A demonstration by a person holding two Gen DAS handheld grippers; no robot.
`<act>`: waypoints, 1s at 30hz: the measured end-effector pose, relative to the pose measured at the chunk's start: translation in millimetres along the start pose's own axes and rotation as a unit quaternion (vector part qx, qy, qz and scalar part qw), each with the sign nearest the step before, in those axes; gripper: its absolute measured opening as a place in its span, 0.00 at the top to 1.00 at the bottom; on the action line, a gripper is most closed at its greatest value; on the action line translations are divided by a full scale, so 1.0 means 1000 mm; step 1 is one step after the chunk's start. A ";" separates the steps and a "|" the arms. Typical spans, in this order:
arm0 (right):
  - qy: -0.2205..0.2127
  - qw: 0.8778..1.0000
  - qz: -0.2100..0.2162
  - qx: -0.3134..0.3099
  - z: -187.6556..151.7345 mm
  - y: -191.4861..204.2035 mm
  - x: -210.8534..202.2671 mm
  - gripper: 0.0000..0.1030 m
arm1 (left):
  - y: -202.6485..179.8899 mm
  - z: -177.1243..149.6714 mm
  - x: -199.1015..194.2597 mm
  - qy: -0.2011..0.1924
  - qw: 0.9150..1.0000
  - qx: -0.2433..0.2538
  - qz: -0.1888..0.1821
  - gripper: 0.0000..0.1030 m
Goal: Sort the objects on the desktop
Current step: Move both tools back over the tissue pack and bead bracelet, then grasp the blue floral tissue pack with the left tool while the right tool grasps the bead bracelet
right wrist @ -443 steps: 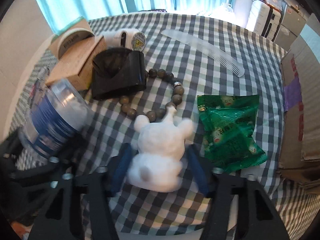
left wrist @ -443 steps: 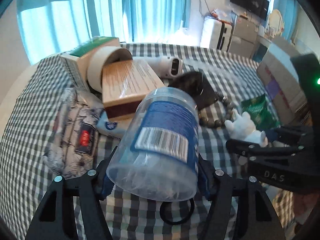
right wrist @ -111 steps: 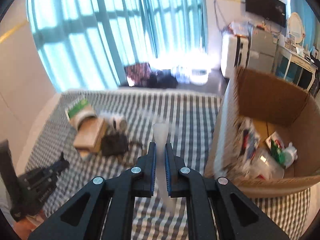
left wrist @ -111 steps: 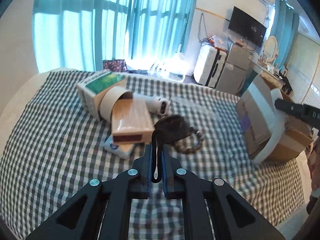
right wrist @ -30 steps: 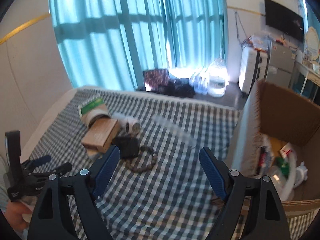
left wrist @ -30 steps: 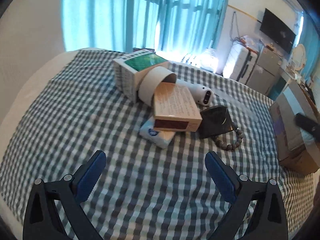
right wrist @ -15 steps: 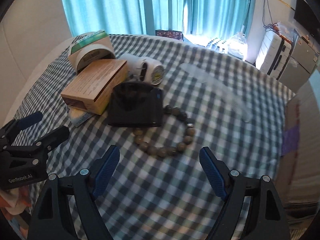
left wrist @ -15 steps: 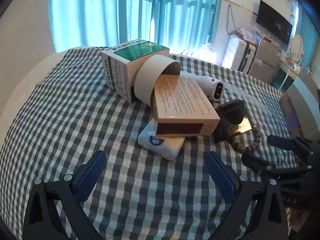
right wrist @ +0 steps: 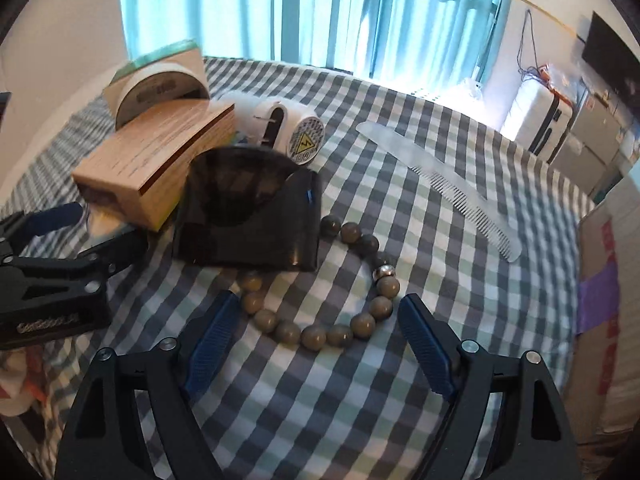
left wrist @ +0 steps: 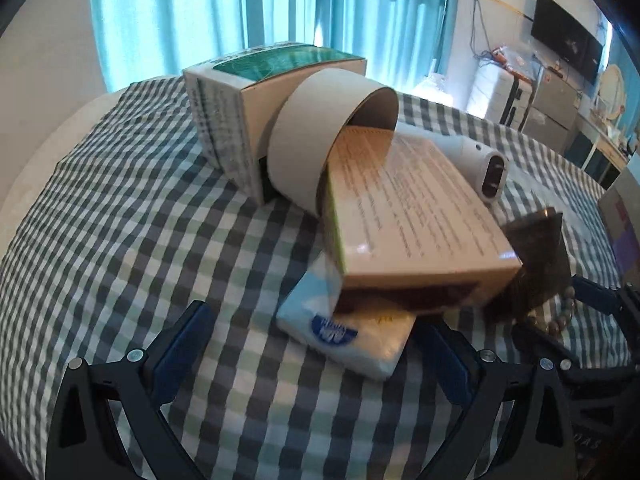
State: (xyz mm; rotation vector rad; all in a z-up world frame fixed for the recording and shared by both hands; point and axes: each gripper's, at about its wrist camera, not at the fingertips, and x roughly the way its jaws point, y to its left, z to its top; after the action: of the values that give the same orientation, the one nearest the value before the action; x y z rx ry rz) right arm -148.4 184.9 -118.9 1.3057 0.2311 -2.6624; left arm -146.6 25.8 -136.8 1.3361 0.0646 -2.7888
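Little can be read. The white cylindrical device (right wrist: pixel 298 138), lying just behind the dark pouch (right wrist: pixel 248 216), carries a round end label (right wrist: pixel 307 145) with a yellow lightning-bolt warning triangle — the fine print around it is too small to make out. Left of the pouch, the tan box (left wrist: pixel 408 216) bears rows of printed text, illegible. Under that box, the tissue pack (left wrist: pixel 352 332) shows a blue round logo — its white lettering is blurred.
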 end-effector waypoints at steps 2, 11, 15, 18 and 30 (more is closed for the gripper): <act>-0.002 1.000 -0.011 -0.004 0.003 0.002 0.004 0.16 | -0.001 0.000 0.002 -0.003 1.000 0.004 -0.003 0.01; 0.005 1.000 0.008 -0.002 0.013 -0.002 0.009 0.19 | -0.009 -0.001 -0.005 -0.016 0.999 0.036 -0.018 0.37; 0.002 1.000 0.014 -0.008 0.015 0.001 0.005 0.44 | -0.004 -0.004 -0.011 0.001 0.999 0.006 -0.046 0.41; 0.009 0.999 0.041 -0.013 0.014 0.002 0.000 0.77 | 0.010 -0.009 -0.017 0.027 0.995 -0.040 -0.085 0.42; 0.016 0.992 0.095 0.080 0.001 -0.013 -0.060 0.89 | 0.012 -0.028 -0.069 0.051 0.994 -0.051 -0.087 0.48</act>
State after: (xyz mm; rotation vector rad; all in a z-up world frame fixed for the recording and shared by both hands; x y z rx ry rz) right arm -115.6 202.2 -69.6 1.3425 -0.0998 -2.5440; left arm -81.1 17.1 -100.7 1.5154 0.3390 -2.8071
